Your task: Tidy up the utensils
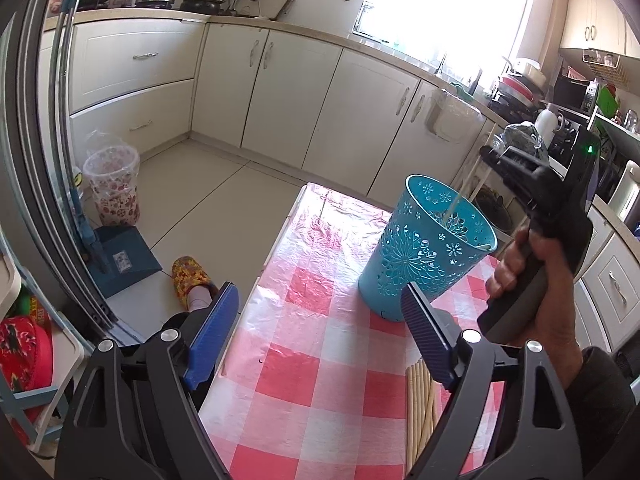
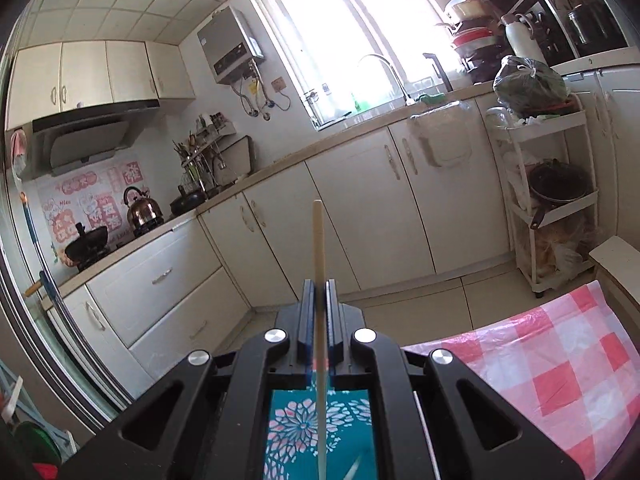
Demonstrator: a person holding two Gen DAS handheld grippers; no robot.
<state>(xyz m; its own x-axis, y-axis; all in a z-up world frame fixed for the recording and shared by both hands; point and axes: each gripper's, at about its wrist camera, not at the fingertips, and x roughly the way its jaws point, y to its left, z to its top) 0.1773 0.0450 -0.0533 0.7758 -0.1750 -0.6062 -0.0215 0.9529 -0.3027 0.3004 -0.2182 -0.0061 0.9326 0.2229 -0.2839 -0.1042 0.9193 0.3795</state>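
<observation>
A teal cut-out holder [image 1: 428,248] stands on the red-and-white checked table [image 1: 320,380]. My left gripper [image 1: 316,336] is open and empty, low over the table, just in front of the holder. A bundle of wooden chopsticks [image 1: 420,412] lies on the cloth by its right finger. My right gripper [image 1: 516,168] hangs above the holder's far rim, shut on one chopstick [image 1: 460,196] that slants down into the holder. In the right wrist view my right gripper [image 2: 319,296] pinches that chopstick [image 2: 318,248], and the holder's inside [image 2: 296,432] shows below, with another chopstick lying in it.
The table's left edge [image 1: 276,248] drops to the tiled floor, where a patterned slipper [image 1: 192,280], a dustpan [image 1: 120,256] and a small bin [image 1: 112,188] stand. Cream cabinets [image 1: 280,88] run behind. A white rack [image 2: 552,200] stands beyond the table's far corner.
</observation>
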